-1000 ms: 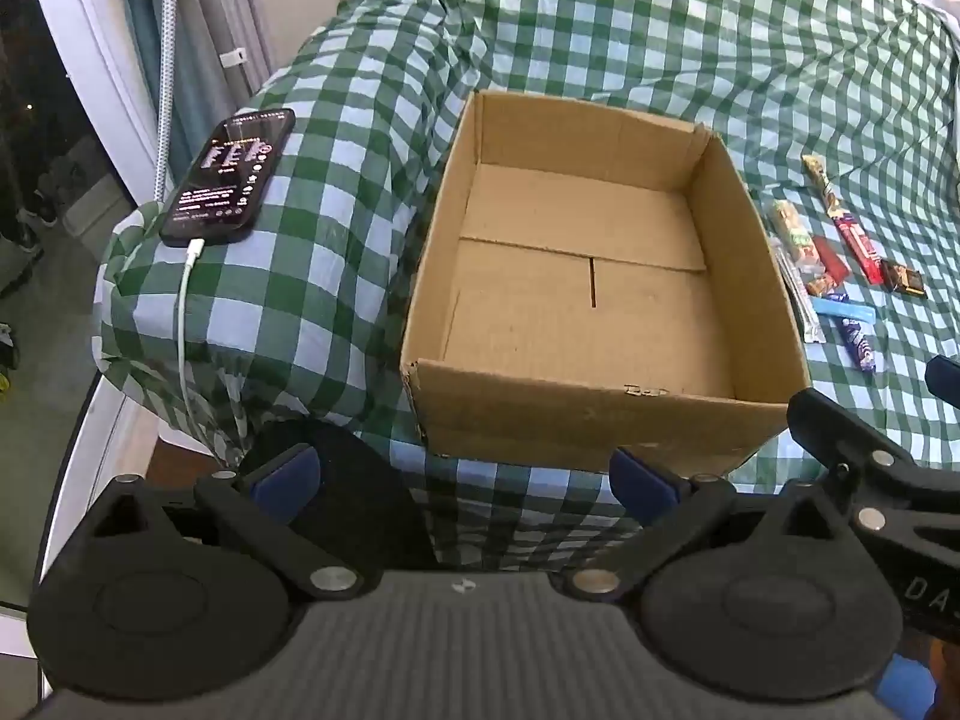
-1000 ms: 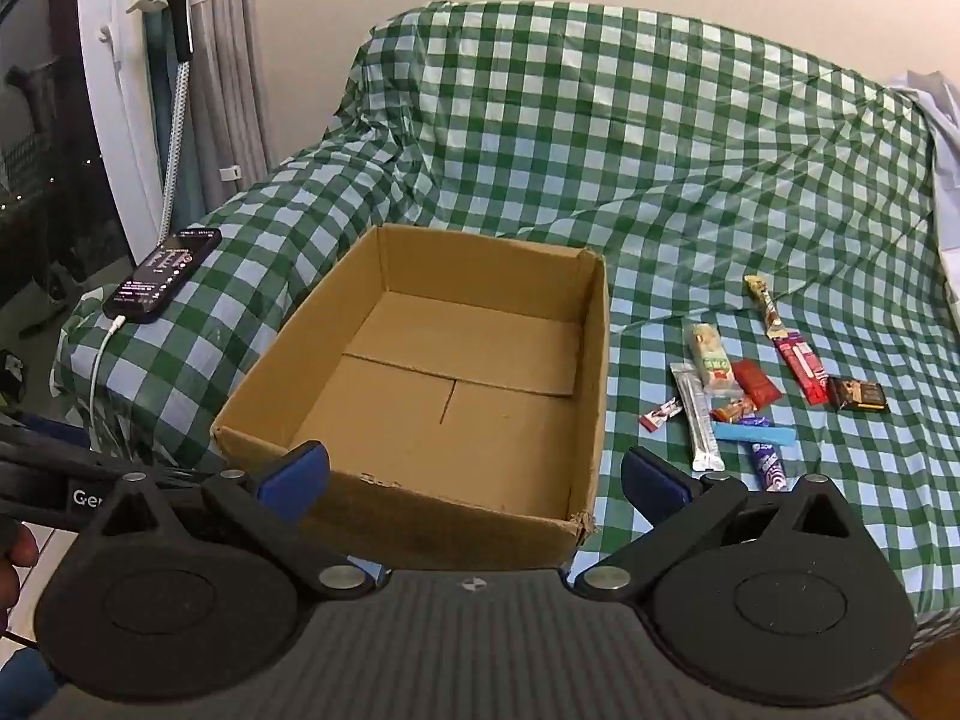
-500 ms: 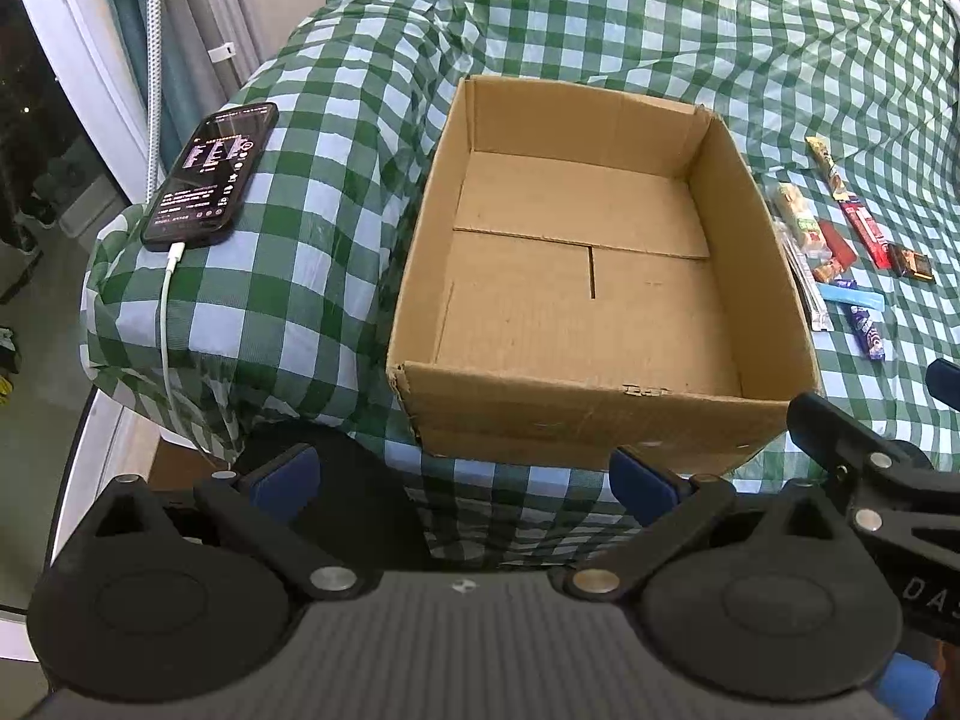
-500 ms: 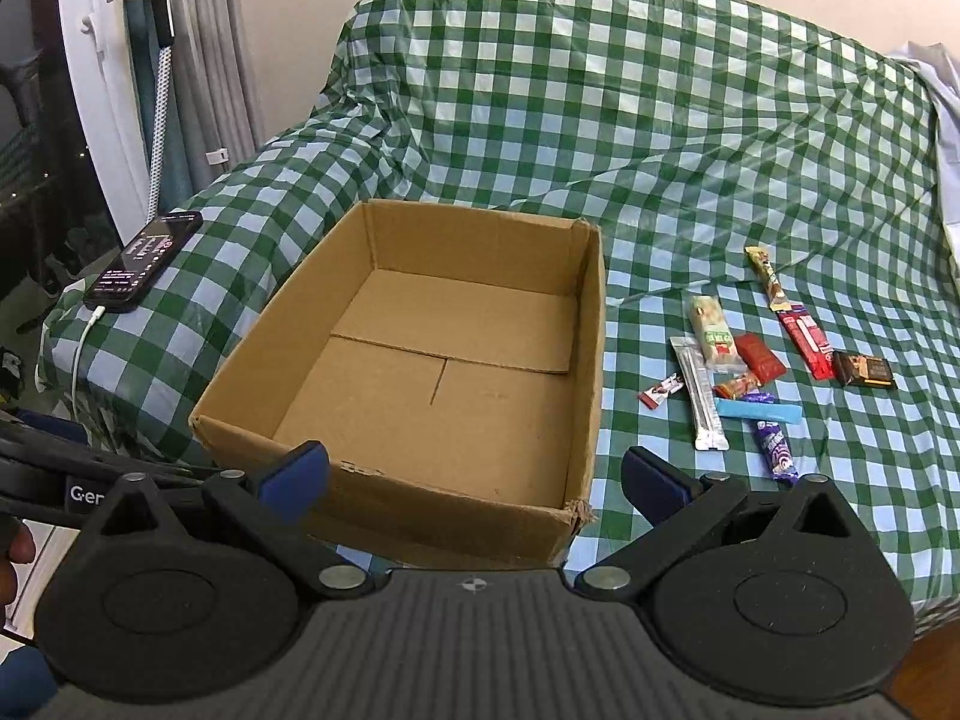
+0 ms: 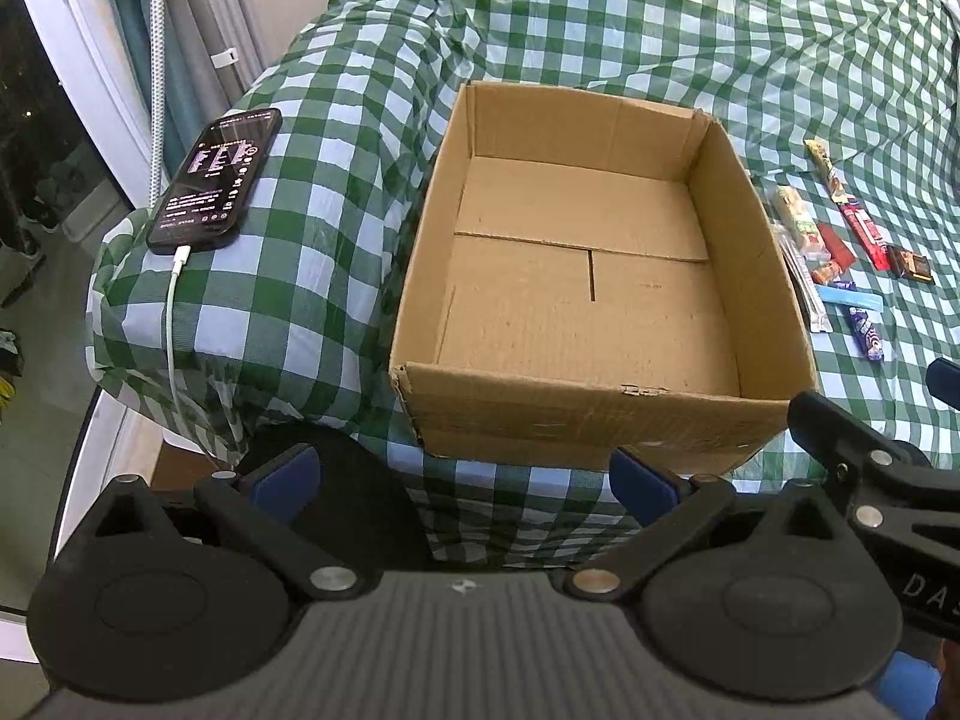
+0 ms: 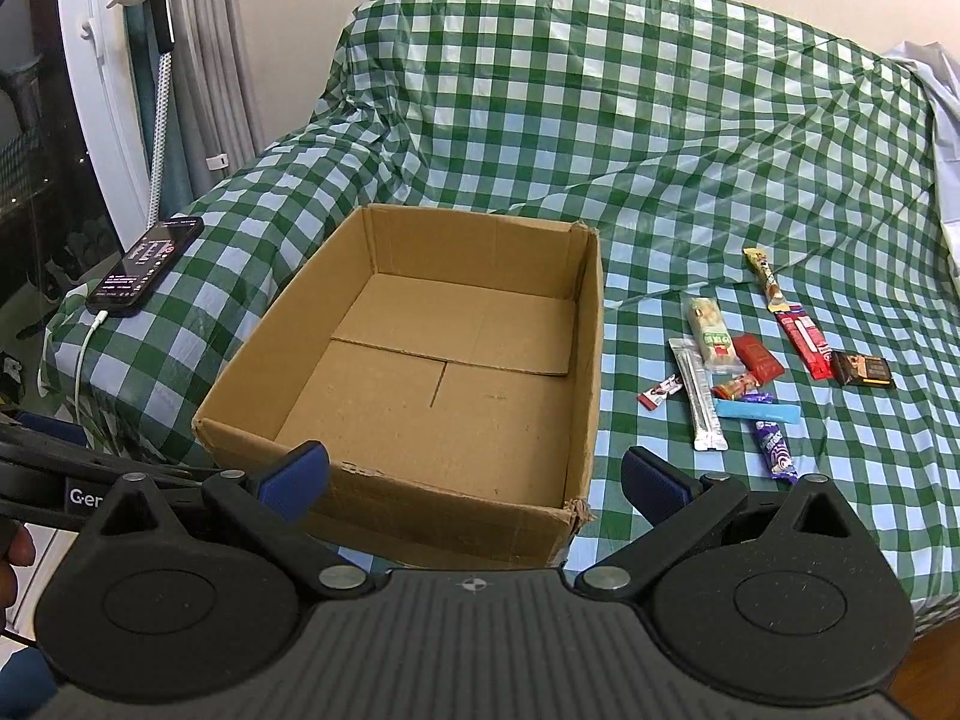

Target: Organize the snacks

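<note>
An empty open cardboard box [image 6: 420, 372] stands on the green checked cloth; it also shows in the left wrist view [image 5: 588, 276]. Several wrapped snack bars [image 6: 756, 360] lie on the cloth right of the box, seen too in the left wrist view [image 5: 834, 246]. Among them are a red bar [image 6: 804, 342], a dark chocolate square [image 6: 864, 369], a light blue stick [image 6: 756, 411] and a purple bar [image 6: 774, 444]. My left gripper [image 5: 462, 477] is open and empty, in front of the box's near wall. My right gripper [image 6: 474, 474] is open and empty, at the box's near edge.
A phone [image 5: 216, 180] on a white charging cable [image 5: 171, 324] lies on the cloth's left corner, also seen in the right wrist view [image 6: 144, 264]. Curtains and a window frame [image 6: 78, 90] stand at the left. The cloth [image 6: 660, 120] rises behind the box.
Both views have shifted slightly: the box sits a little lower and farther in each frame, so both grippers have tilted or drawn back a little. Both stay open.
</note>
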A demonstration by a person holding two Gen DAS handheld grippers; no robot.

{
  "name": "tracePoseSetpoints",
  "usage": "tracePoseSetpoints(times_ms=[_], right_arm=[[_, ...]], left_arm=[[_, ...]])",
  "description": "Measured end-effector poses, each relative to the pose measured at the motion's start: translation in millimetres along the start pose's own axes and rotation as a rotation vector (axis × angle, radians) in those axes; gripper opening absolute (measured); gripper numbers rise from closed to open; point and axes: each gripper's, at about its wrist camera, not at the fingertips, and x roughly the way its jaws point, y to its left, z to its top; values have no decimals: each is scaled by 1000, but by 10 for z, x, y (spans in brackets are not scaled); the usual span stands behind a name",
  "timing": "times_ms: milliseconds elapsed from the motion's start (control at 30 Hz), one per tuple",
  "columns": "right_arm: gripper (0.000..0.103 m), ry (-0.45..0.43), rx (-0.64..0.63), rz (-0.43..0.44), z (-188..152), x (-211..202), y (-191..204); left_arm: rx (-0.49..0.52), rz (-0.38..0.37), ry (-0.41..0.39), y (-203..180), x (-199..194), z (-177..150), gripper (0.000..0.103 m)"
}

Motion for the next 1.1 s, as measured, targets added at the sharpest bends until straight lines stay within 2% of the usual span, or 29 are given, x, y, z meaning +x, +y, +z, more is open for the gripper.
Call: tracePoseSetpoints(times_ms=[200,400,500,600,700,833,1100], right_arm=[[103,-22,5,14,-20,-22,16],[103,-4,13,10,-14,13,22],[103,-32,17,13,-83,4,-10],[103,-3,39,25,-31,33,-95],[103,-10,59,29,-30,46,-141],[103,-20,104,26,-33,56,-312],[103,14,213,6,-55,122,-698]], left_arm=[[6,10,0,-11,-24,5,103],[19,17,15,-52,-10,6,103],[27,24,17,-81,-10,5,103],[37,30,20,-126,-11,23,103],[56,36,26,-203,-6,45,103],[78,46,34,-314,10,83,103],[148,49,44,-655,23,147,103]])
